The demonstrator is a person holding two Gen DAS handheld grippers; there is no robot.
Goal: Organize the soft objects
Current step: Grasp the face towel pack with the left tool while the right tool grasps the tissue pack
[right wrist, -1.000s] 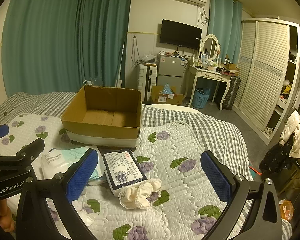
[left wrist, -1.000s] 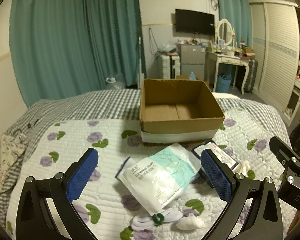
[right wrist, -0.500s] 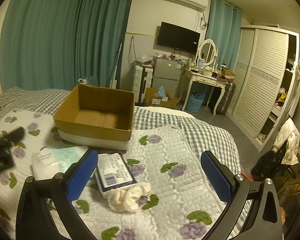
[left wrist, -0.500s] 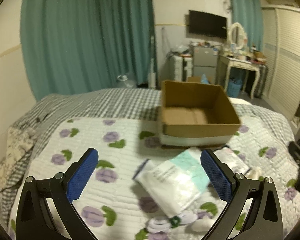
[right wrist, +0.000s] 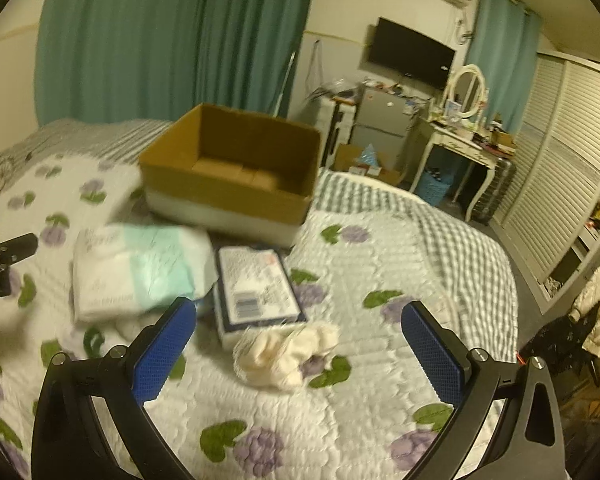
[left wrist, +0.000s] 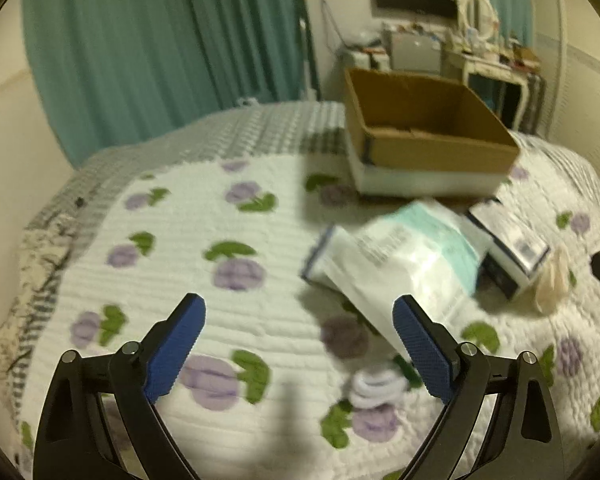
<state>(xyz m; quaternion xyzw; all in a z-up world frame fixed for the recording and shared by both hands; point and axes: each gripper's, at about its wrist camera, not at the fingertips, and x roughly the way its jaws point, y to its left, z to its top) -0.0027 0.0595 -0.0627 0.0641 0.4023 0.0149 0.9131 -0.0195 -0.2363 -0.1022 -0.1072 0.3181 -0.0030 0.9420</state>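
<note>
An open cardboard box (left wrist: 420,128) (right wrist: 232,172) stands on the quilted bed. In front of it lie a white and teal towel pack (left wrist: 404,256) (right wrist: 140,268), a blue and white tissue pack (left wrist: 512,248) (right wrist: 256,288), a cream cloth bundle (left wrist: 552,280) (right wrist: 288,352) and a rolled white sock pair (left wrist: 376,388). My left gripper (left wrist: 298,312) hovers over bare quilt left of the towel pack; its jaws are closing, with nothing between them. My right gripper (right wrist: 299,316) is open just above the cream bundle, which shows between its fingers without touching them.
Green curtains hang behind the bed. A dressing table (right wrist: 460,140), a small fridge and a louvred wardrobe (right wrist: 572,160) stand to the right, beyond the bed's edge. Bare flowered quilt (left wrist: 180,240) spreads to the left of the packs.
Both grippers have come down toward the bed. The left view has swung left, so the packs now sit right of its jaws, which have narrowed a little. The right view has tilted.
</note>
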